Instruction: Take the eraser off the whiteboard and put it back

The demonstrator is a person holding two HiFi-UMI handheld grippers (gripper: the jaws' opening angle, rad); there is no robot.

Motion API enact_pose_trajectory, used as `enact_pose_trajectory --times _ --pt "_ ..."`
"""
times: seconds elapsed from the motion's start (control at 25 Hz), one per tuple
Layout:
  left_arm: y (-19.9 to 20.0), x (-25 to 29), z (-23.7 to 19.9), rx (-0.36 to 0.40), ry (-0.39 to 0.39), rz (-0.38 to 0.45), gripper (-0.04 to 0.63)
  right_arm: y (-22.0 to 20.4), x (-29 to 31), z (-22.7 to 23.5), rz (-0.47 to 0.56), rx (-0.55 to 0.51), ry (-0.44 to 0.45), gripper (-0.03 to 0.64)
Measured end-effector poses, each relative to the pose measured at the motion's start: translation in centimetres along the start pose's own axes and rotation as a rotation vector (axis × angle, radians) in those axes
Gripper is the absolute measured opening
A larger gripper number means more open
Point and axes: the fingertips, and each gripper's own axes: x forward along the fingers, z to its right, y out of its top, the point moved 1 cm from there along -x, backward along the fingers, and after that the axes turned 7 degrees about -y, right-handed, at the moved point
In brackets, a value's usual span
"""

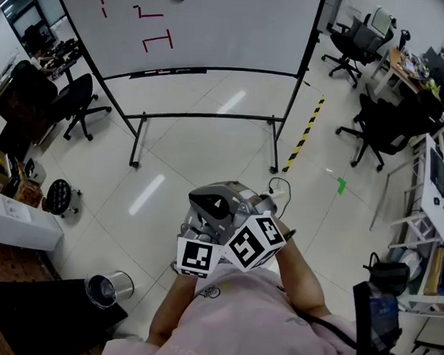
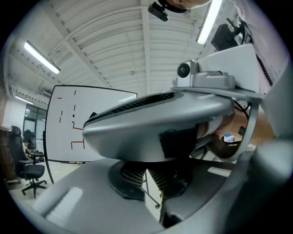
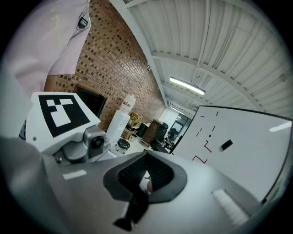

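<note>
Hovering shut & empty, L gripper (image 2: 149, 183), R gripper (image 3: 145, 176), side by side, eraser (image 3: 226, 145) on whiteboard (image 1: 229, 32) ahead.

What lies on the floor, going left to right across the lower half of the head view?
White rectangular box → shiny round metal bin → small green floor mark → black bag. The black round stool overlaps the box, so it is left out.

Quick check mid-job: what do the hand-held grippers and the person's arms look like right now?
The left hand-held gripper and right hand-held gripper have smooth grey shells with black ribbed pads. Each carries a white marker cube printed with black squares. The person wears a pale pink top; a thin black cable runs beside the right arm.
</note>
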Motion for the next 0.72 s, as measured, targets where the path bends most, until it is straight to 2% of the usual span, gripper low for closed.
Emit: enact_pose_trajectory --times 0.24,0.52,0.68,0.72 --pt "0.1 -0.4 1.3 -0.023 -0.013 -0.018 0.002 -0.5 -0.8 -1.1 -0.006 -0.023 0.032 0.002" --pt "0.0 0.2 2.2 -0.007 -0.031 -0.017 0.002 -1.1 -1.6 -1.0 -0.022 -0.029 0.038 0.002" --pt "-0.7 0.8 1.6 -0.108 -0.057 -0.012 0.002 -1.2 -1.4 -0.9 -0.010 -0.079 0.039 0.000" --pt "-0.8 1.0 1.1 -0.111 -0.056 -0.014 0.002 -1.3 -1.0 -0.8 -0.008 -0.087 0.039 0.000"
